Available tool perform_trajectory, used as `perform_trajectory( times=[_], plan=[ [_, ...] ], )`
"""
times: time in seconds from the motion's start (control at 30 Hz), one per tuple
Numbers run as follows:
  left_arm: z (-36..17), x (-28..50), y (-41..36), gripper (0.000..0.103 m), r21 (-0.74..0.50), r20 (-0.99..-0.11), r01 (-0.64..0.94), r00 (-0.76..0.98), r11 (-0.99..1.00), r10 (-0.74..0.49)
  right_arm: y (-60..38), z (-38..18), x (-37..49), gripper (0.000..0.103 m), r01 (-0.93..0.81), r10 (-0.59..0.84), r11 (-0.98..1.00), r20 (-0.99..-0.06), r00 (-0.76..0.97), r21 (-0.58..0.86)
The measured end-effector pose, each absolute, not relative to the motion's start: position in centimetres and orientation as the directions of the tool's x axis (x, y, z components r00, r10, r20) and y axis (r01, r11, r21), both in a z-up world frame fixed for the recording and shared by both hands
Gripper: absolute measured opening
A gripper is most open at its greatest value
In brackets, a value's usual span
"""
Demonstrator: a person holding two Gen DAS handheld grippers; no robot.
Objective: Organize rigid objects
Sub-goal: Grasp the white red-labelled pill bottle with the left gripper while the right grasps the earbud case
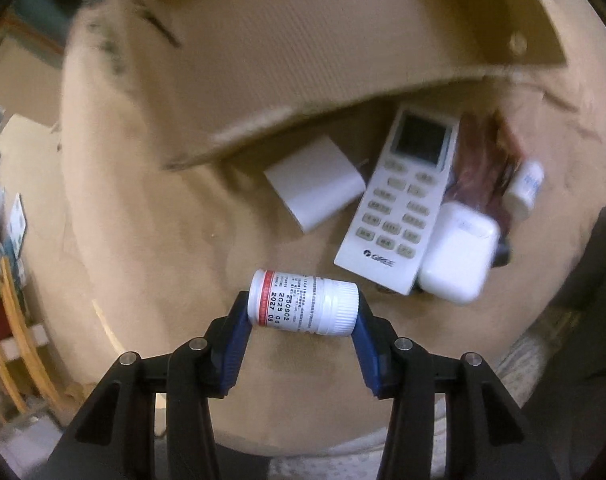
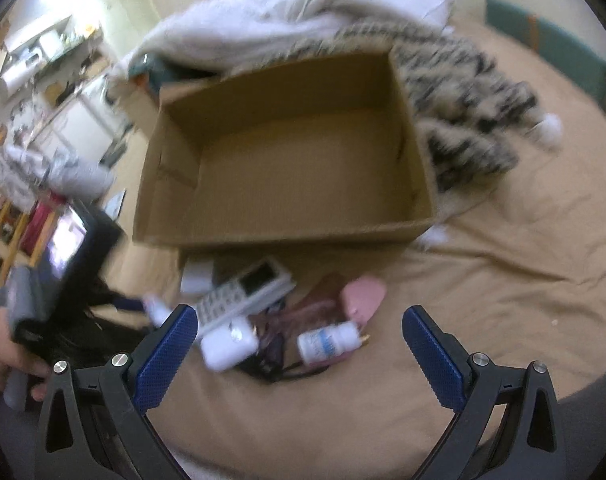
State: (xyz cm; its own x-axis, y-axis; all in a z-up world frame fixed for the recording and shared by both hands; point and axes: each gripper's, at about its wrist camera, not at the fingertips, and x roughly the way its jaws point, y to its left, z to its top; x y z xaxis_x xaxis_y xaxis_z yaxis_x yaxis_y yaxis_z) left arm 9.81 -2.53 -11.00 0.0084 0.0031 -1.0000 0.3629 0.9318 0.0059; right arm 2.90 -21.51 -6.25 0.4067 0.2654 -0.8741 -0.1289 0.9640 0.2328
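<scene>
My left gripper (image 1: 303,312) is shut on a white pill bottle (image 1: 303,306) with a red band, held sideways above the tan sheet beside the cardboard box (image 1: 263,60). Beyond it lie a white remote (image 1: 399,200), a white charger block (image 1: 315,184), a white earbud case (image 1: 457,254), a small white bottle (image 1: 525,188) and a dark red wallet (image 1: 483,168). My right gripper (image 2: 299,334) is open and empty above the same pile: remote (image 2: 243,292), earbud case (image 2: 229,342), small bottle (image 2: 329,342), pink item (image 2: 363,294). The open box (image 2: 283,152) is empty.
A striped furry blanket (image 2: 463,112) and white bedding (image 2: 283,12) lie behind and right of the box. The left hand with its gripper handle and screen (image 2: 59,248) shows at the left. Shelves and clutter stand off the bed at far left (image 2: 43,80).
</scene>
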Motion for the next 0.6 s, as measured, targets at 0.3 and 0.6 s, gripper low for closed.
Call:
perform_trajectory(
  times=[0.3, 0.6],
  plan=[
    [-6.6, 7.7, 2.3, 0.044, -0.049, -0.988, 0.088, 0.141, 0.995, -0.061, -13.7, -9.4, 3.1, 0.086, -0.45, 0.241, 0.887, -0.933, 0.266, 0.1],
    [-6.7, 7.5, 3.2, 0.044, -0.065, -0.977, 0.0, 0.205, 0.998, -0.063, -10.0, -11.6, 3.6, 0.08, -0.546, 0.221, 0.835, -0.949, 0.225, 0.065]
  ],
)
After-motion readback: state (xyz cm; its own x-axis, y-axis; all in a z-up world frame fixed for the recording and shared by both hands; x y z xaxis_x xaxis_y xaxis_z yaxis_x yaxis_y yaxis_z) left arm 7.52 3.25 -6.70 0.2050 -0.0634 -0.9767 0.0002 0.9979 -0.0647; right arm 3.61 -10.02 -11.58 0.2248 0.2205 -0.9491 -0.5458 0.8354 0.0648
